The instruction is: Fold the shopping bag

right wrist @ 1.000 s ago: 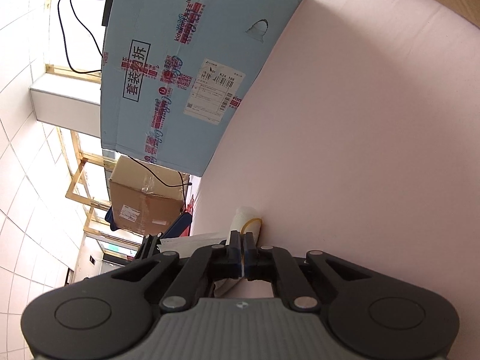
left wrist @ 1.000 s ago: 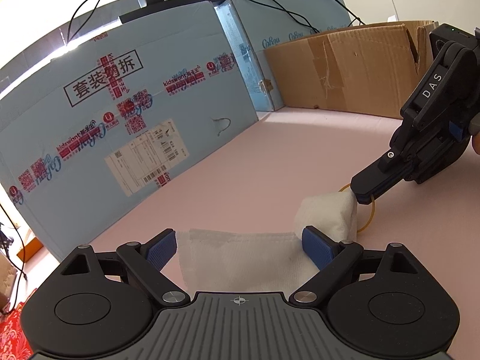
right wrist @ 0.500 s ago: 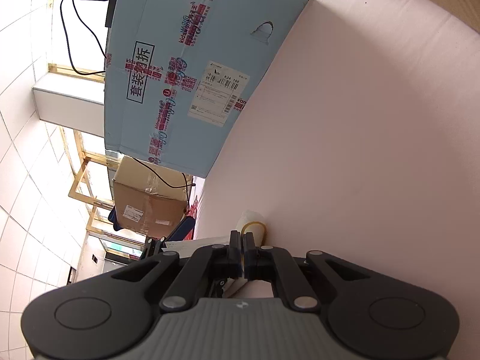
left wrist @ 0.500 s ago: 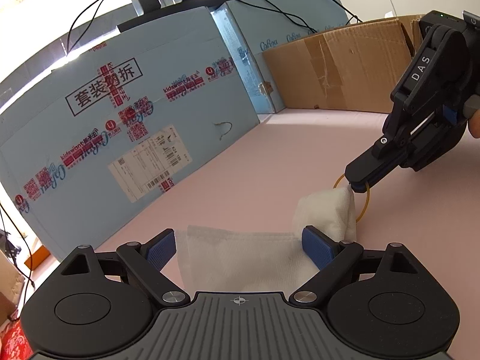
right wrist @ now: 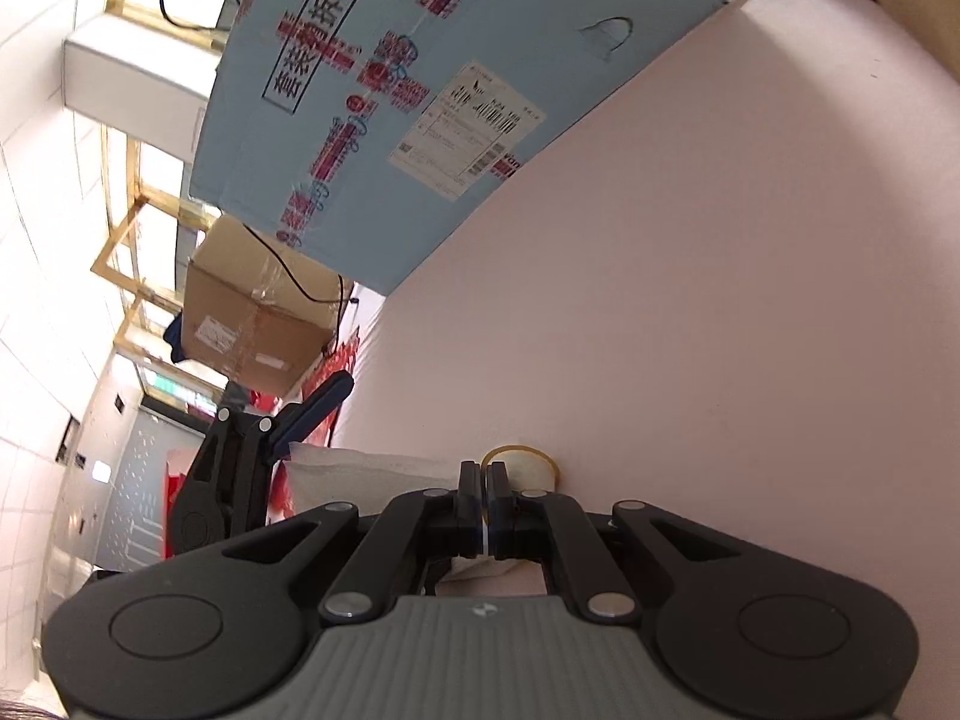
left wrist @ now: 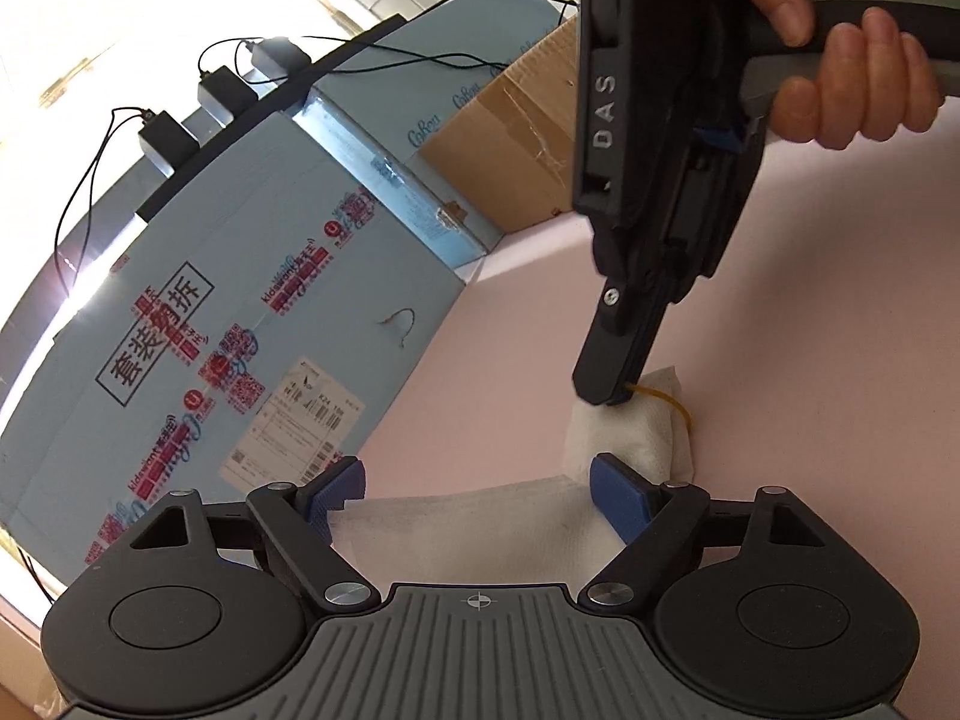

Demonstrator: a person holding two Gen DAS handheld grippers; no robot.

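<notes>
**Now the right gripper stands steep over the bag's rolled end**

Clearly the biggest change in the last second is the right gripper point(left wrist: 618, 387). A second ago it came in low and slanted from the side, its tip at the bag's far end; now it stands nearly upright over that end, with the person's hand point(left wrist: 840, 72) on its handle high above. The bag point(left wrist: 480, 516) lies where it did on the pink table point(left wrist: 810, 360), but the rolled end point(left wrist: 630, 432) looks flatter, no longer pulled up to a point. The yellow band point(left wrist: 672, 399), which was a small loop at the tip, now runs out over the roll's far side.

My reading is that the bag is already folded into a strip and the band is being worked around the roll to bind it. Whether the band encircles the roll yet is not visible.

The right fingers are pressed together, pinching the band just above the roll. The left gripper point(left wrist: 477, 480) hovers low over the bag's near flat part, its blue pads point(left wrist: 612, 489) spread wide, one at each side of the cloth and gripping nothing.
</notes>
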